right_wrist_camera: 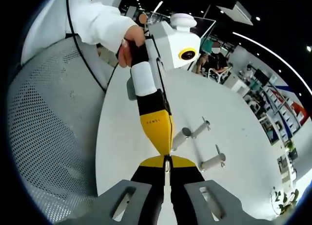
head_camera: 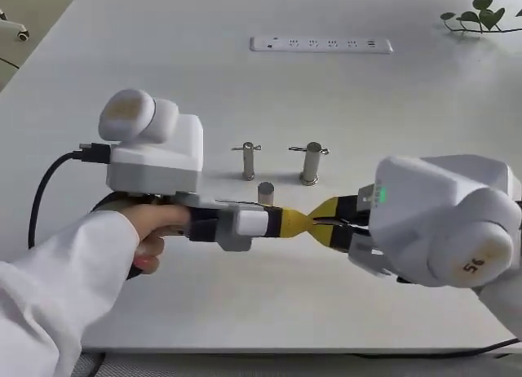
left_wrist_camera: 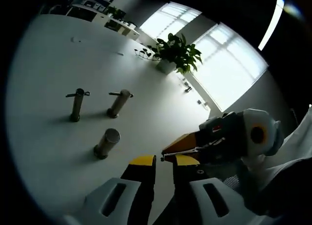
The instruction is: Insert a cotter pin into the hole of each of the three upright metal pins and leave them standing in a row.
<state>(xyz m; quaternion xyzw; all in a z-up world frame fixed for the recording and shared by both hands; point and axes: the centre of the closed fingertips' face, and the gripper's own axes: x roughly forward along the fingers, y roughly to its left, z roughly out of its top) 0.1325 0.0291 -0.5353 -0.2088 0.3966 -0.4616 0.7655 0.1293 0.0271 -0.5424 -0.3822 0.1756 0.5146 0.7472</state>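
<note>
White table (head_camera: pixel 163 34) bears a power strip (head_camera: pixel 321 44) and leafy plant (head_camera: pixel 483 14).

We record three grey metal pins upright; the bare pin (head_camera: pixel 265 192) stands foremost; behind it, left pin (head_camera: pixel 249 166) and right pin (head_camera: pixel 310 169) each carry a cotter pin (head_camera: pixel 246 148) crosswise.

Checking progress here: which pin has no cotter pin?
The front pin: its top is bare, while the left rear pin and right rear pin each carry one.
</note>
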